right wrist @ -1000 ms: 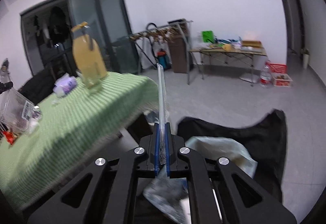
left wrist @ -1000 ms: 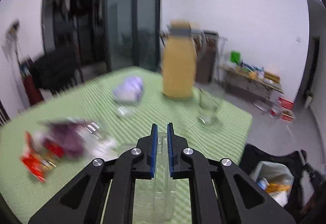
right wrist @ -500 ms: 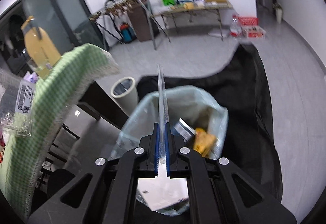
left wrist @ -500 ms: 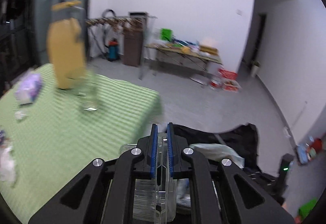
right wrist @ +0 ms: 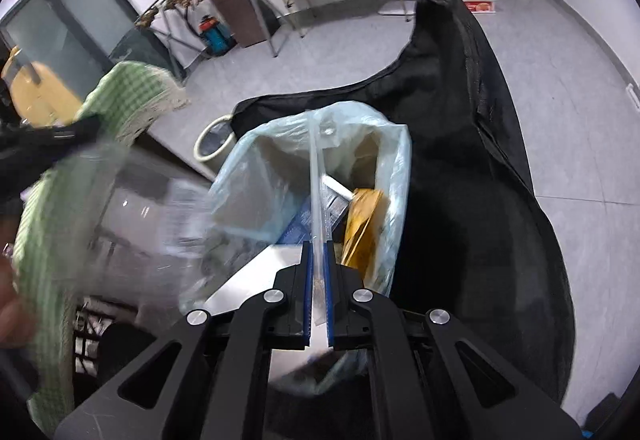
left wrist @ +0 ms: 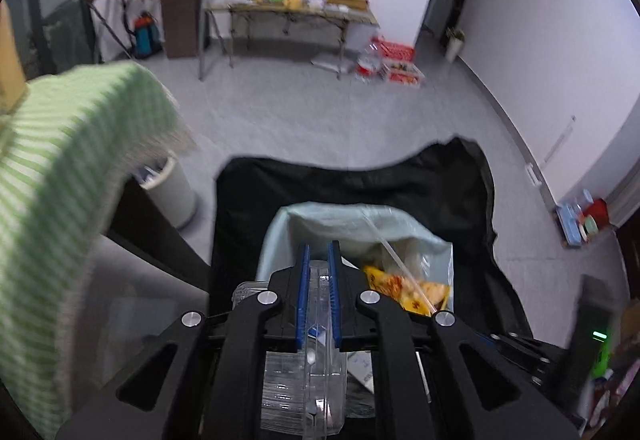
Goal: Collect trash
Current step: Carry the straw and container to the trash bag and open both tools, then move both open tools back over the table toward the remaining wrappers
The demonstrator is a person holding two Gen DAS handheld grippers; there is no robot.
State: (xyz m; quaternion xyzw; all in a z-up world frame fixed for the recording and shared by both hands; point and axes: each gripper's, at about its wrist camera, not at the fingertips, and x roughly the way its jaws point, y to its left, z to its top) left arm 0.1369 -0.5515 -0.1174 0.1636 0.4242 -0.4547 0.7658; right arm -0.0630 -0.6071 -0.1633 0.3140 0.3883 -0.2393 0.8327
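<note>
Left gripper (left wrist: 318,252) had swung off the green-checked table (left wrist: 60,144) and sat clamped on the clear plastic container (left wrist: 308,380) above the trash bag (left wrist: 344,220); right gripper (right wrist: 318,252) dropped lower too, pinching a thin clear plastic sheet (right wrist: 316,176) over the opening.

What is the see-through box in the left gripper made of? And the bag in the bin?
The box looks like thin clear plastic: glossy, ribbed, and you can see through it. The bag seems to be soft, pale blue plastic film: it wrinkles and lets light through.

Bin liner (right wrist: 394,160) – thin translucent plastic; tablecloth (left wrist: 68,144) – woven cloth, matt.
</note>
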